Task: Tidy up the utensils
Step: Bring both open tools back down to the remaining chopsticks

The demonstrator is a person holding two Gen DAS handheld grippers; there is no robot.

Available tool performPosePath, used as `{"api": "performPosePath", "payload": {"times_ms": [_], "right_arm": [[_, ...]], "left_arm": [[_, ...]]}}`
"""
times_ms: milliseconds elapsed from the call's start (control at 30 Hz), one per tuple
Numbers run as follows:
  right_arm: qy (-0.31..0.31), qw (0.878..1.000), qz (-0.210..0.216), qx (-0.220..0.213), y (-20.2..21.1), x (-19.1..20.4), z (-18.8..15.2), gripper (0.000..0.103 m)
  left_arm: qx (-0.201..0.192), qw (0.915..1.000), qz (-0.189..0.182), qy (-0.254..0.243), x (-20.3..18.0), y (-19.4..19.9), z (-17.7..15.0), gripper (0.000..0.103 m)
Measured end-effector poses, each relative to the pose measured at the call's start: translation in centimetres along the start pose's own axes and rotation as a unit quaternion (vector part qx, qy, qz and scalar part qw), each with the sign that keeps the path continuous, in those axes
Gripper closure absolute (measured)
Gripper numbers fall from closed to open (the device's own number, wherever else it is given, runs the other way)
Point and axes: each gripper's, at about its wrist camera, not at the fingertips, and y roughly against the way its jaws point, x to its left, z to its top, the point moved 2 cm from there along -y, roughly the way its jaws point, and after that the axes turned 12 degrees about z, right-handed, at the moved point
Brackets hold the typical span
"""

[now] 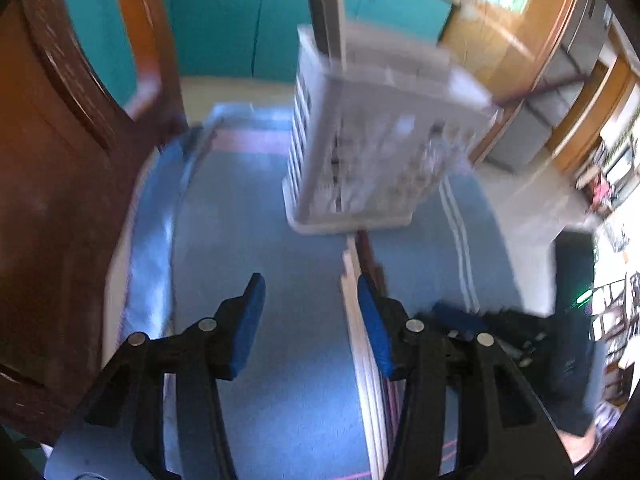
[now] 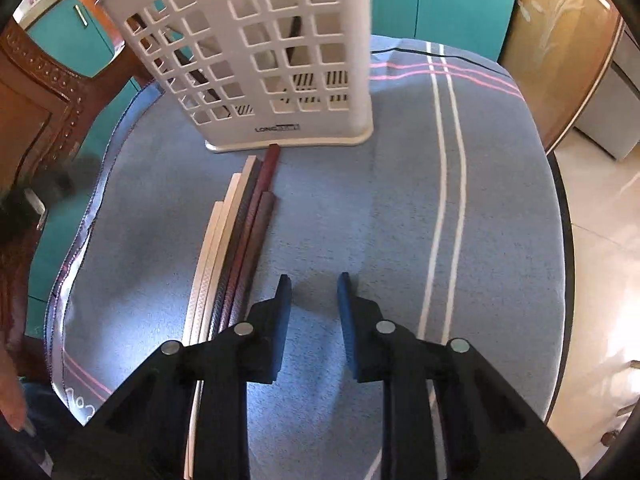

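A: In the right wrist view, where do the utensils lie?

B: The chopsticks [image 2: 236,240], white and dark red ones side by side, lie on the blue cloth [image 2: 360,220] left of centre, their far ends just before the white lattice utensil holder [image 2: 256,60] at upper centre. More sticks stand inside it.

A: And the right gripper [image 2: 314,280]?

B: Its jaws stand apart over bare cloth, holding nothing.

A: The left gripper [image 1: 310,284]?

B: Wide apart and empty too, though that view is blurred. The chopsticks [image 1: 360,320] run beside its right-hand finger; whether they touch cannot be told. A wooden chair [image 1: 52,160] fills the left of the frame.
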Motion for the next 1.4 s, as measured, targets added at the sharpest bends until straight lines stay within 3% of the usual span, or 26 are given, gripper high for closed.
{"api": "performPosePath", "payload": {"times_ms": [167, 400, 800, 1033, 1267, 1400], "right_arm": [[-0.019, 0.999, -0.021, -0.017, 1.5, -1.9, 0.4, 0.075], [-0.048, 0.998, -0.021, -0.037, 3.2, -4.2, 1.9, 0.067], [-0.025, 0.999, -0.018, -0.029, 2.3, -2.5, 0.3, 0.064], [0.013, 0.999, 0.026, -0.013, 0.2, 0.0, 0.2, 0.064], [0.067, 0.997, -0.039, -0.005, -1.6, 2.8, -0.4, 0.058], [0.055, 0.998, -0.029, 0.011, -1.2, 2.7, -0.4, 0.059]], "left_arm": [[0.045, 0.9979, -0.018, -0.042, -2.4, -2.4, -1.7, 0.054], [0.055, 0.9940, 0.013, -0.094, -4.4, -4.2, -3.4, 0.052], [0.058, 0.9932, 0.053, -0.085, -2.0, -3.8, -3.3, 0.054], [0.055, 0.9961, 0.056, -0.041, 0.6, -3.1, -2.7, 0.057], [0.053, 0.9963, 0.053, -0.043, 0.9, -2.9, -2.8, 0.057], [0.052, 0.9964, 0.052, -0.042, 0.5, -3.1, -2.7, 0.057]]}}
